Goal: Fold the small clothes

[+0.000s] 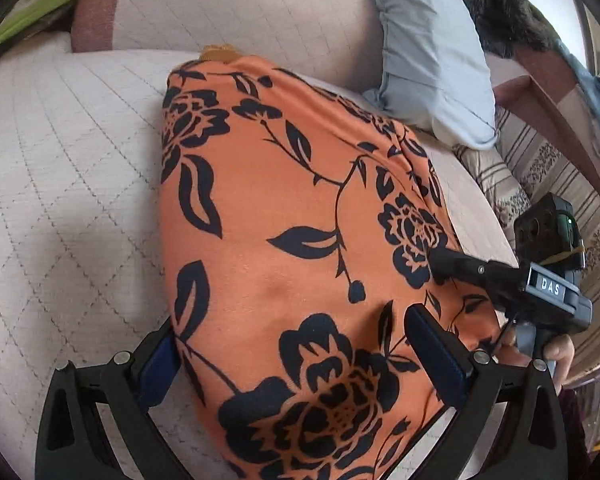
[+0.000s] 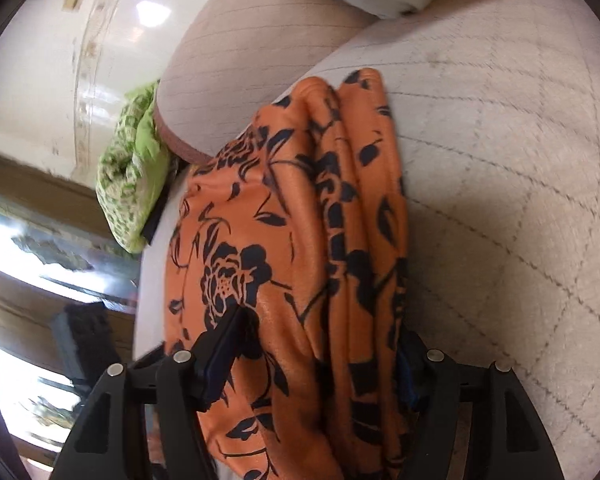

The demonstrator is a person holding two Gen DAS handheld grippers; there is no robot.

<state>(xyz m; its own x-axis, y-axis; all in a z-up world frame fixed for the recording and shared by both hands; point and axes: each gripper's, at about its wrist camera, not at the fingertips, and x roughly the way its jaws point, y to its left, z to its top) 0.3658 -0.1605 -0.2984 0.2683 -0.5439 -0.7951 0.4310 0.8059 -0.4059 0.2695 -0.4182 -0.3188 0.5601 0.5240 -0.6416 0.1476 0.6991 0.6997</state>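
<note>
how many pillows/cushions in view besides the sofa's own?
2. A light blue pillow leans against the sofa back, beyond the orange floral garment. A green patterned cushion sits past the sofa's armrest. Others may be hidden.

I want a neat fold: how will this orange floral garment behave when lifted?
Probably floppy: the orange floral garment bunches into soft ridges beside the right gripper. Its sheen suggests it may be slippery. It likely sags wherever the left gripper leaves it unsupported.
</note>
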